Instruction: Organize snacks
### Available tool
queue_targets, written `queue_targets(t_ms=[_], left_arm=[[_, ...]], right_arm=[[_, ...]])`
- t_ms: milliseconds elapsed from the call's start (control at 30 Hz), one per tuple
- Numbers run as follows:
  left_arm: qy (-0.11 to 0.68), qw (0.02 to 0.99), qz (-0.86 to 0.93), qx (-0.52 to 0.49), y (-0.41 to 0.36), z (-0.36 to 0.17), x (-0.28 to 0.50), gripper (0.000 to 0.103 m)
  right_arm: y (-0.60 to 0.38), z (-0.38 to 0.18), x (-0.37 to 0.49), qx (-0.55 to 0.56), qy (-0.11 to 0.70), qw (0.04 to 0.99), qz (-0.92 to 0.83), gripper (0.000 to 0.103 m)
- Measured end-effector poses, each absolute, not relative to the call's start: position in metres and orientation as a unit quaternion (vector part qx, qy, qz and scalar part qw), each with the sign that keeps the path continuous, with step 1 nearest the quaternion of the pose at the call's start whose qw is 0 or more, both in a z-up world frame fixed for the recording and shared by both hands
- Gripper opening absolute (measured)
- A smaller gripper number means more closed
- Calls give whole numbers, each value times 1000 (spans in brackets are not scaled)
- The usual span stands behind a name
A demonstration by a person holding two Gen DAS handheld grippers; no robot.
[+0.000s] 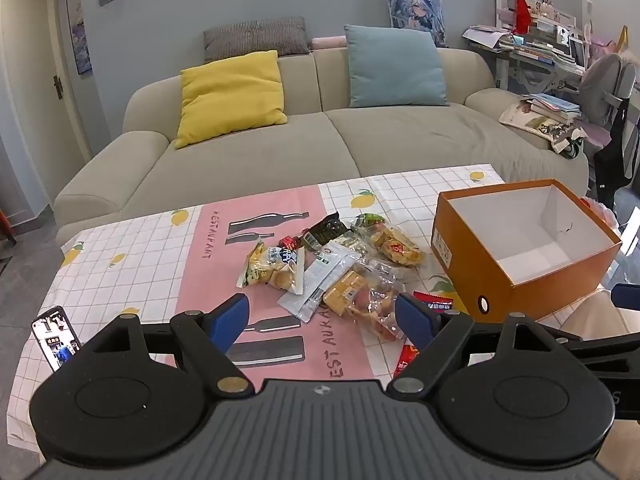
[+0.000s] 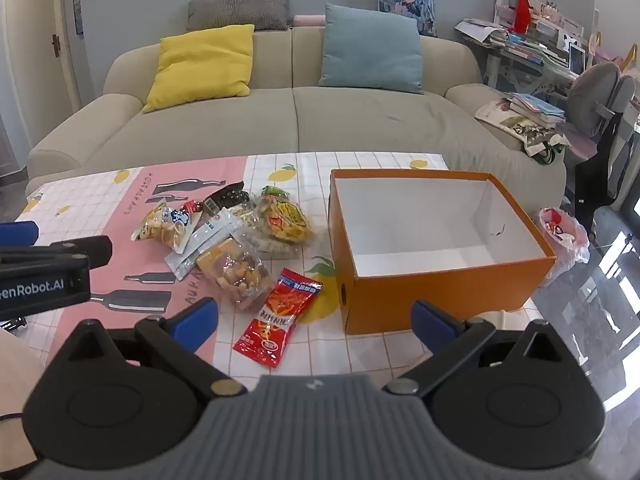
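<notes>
Several snack packets lie in a pile (image 1: 332, 264) (image 2: 228, 236) on a checked tablecloth. A red packet (image 2: 278, 318) lies apart, nearest me, just left of an orange cardboard box (image 2: 440, 276) (image 1: 520, 280) with a white, empty inside. My left gripper (image 1: 322, 316) hovers open over the near edge of the pile, with a clear bag of nuts (image 1: 376, 304) showing between its blue pads. My right gripper (image 2: 316, 318) is open above the red packet and the box's near corner. Nothing is held.
A phone (image 1: 56, 336) lies at the table's left edge. A beige sofa (image 1: 320, 136) with yellow and blue cushions stands behind the table. A small bin with a plastic bag (image 2: 564, 236) sits on the floor right of the box. A cluttered desk and chair stand far right.
</notes>
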State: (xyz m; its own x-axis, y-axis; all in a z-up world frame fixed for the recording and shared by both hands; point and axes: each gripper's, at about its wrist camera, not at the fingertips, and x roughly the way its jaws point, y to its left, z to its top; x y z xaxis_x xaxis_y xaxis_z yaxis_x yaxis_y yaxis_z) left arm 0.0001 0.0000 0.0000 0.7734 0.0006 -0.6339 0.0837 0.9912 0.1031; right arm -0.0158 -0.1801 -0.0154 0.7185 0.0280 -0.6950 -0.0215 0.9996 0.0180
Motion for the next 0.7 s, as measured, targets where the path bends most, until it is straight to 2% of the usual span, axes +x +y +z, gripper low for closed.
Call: queue_targets(t_ms=[700], left_arm=[[339,938,-24,66,-1,-7,-1,97]], right_arm=[[-182,-23,-10,11,387,922,3,100]])
